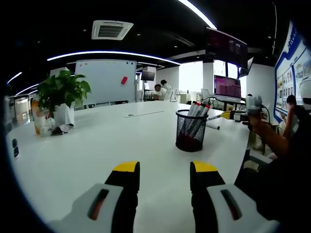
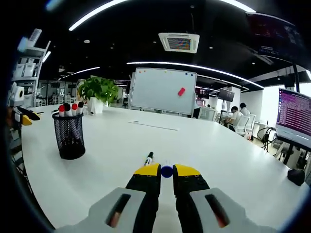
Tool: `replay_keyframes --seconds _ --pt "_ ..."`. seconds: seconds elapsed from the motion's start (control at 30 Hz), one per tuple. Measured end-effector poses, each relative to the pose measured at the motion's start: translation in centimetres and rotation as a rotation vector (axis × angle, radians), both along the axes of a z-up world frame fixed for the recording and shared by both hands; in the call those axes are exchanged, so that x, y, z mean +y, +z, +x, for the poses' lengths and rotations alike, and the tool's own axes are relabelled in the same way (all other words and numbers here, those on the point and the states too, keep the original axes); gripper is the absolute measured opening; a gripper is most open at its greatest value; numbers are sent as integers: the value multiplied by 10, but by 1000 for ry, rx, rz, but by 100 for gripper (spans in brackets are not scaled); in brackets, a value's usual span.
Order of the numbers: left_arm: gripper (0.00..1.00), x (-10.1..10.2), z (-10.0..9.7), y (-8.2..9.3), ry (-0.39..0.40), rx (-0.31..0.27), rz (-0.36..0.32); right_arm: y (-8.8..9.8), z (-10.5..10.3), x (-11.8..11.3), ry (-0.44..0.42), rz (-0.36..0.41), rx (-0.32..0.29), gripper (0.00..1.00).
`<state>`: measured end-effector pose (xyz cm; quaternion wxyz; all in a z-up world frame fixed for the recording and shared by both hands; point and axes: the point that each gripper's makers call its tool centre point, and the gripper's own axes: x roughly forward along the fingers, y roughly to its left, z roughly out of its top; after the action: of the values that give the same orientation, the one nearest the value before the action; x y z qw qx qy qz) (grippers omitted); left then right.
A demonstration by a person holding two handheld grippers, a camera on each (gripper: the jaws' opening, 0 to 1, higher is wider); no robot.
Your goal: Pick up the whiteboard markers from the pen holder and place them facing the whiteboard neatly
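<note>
Room: a big office with a dark ceiling, long bright light strips and a square air vent. People sit at desks far at the back.
Table: a wide, round-edged white table [image 2: 209, 145] takes up most of both views.
Whiteboard: a big white whiteboard [image 2: 163, 91] stands past the far side of the table. A small red thing is stuck on it near its right side.
Plant: a leafy green plant in a white pot [image 1: 63, 99] sits on the table, toward the whiteboard end.
Pen holder: a black wire-mesh pen holder [image 1: 190, 130] stands upright on the table. In the right gripper view it is at the left [image 2: 69, 135].
Markers in the holder: some whiteboard markers with red and black caps [image 2: 70, 109] stick up out of the pen holder, leaning a little.
Left gripper: the left gripper [image 1: 165, 179] has yellow-tipped black jaws. They are spread wide apart with nothing between them. It hangs over bare table, near the pen holder but not touching it.
Right gripper: the right gripper [image 2: 166, 171] has its jaws almost closed, pinching a marker with a blue end [image 2: 166, 171]. Its far tip [image 2: 148, 158] points away toward the whiteboard, low over the table. I cannot tell if it touches the table.
Screens: a lit computer screen [image 2: 294, 118] stands at the right edge of the right gripper view.
</note>
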<state>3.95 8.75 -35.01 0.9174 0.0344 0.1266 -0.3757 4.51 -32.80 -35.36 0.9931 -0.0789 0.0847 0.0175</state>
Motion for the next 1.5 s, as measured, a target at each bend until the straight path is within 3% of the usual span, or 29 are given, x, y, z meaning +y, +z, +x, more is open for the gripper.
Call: replay_keyframes --seconds 0.67,1.2,1.5 --pt "43 1 1 0 0 -1 2 -3 0 1 2 -14 2 13" --pt "43 2 1 0 2 -2 2 -16 2 9 10 31 45 13" --pt "43 3 1 0 5 -3 1 -30 6 18 16 62 101 13"
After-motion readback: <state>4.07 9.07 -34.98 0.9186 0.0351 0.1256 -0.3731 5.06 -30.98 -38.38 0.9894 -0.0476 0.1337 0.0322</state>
